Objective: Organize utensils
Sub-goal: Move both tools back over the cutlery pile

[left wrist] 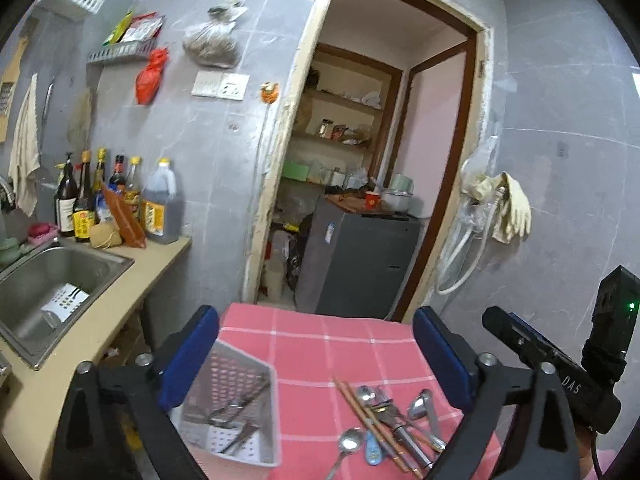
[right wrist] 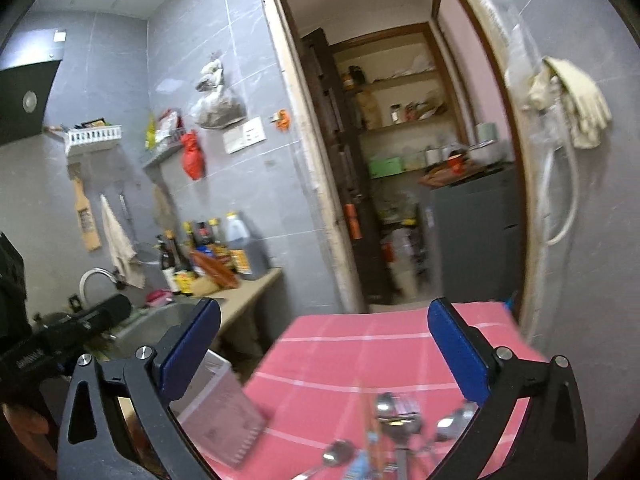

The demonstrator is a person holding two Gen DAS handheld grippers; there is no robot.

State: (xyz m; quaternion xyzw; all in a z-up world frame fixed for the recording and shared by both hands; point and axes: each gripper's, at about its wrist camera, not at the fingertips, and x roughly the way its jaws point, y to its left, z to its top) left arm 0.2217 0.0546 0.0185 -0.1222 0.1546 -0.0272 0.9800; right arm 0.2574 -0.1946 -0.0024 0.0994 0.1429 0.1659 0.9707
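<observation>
A pile of utensils [left wrist: 394, 420] lies on the pink checked tablecloth [left wrist: 320, 344]: metal spoons, wooden chopsticks [left wrist: 372, 424] and a blue-handled spoon [left wrist: 374, 450]. A white perforated basket [left wrist: 236, 408] stands to their left with a few utensils inside. My left gripper [left wrist: 316, 356] is open and empty above the table, behind basket and pile. My right gripper [right wrist: 324, 348] is open and empty too. In the blurred right wrist view the pile [right wrist: 396, 424] and the basket [right wrist: 224, 404] show below the fingers.
A steel sink [left wrist: 52, 280] and counter with sauce bottles [left wrist: 116, 200] lie to the left. An open doorway [left wrist: 360, 168] with shelves and a grey cabinet is behind the table. Gloves and a hose hang on the right wall [left wrist: 504, 208].
</observation>
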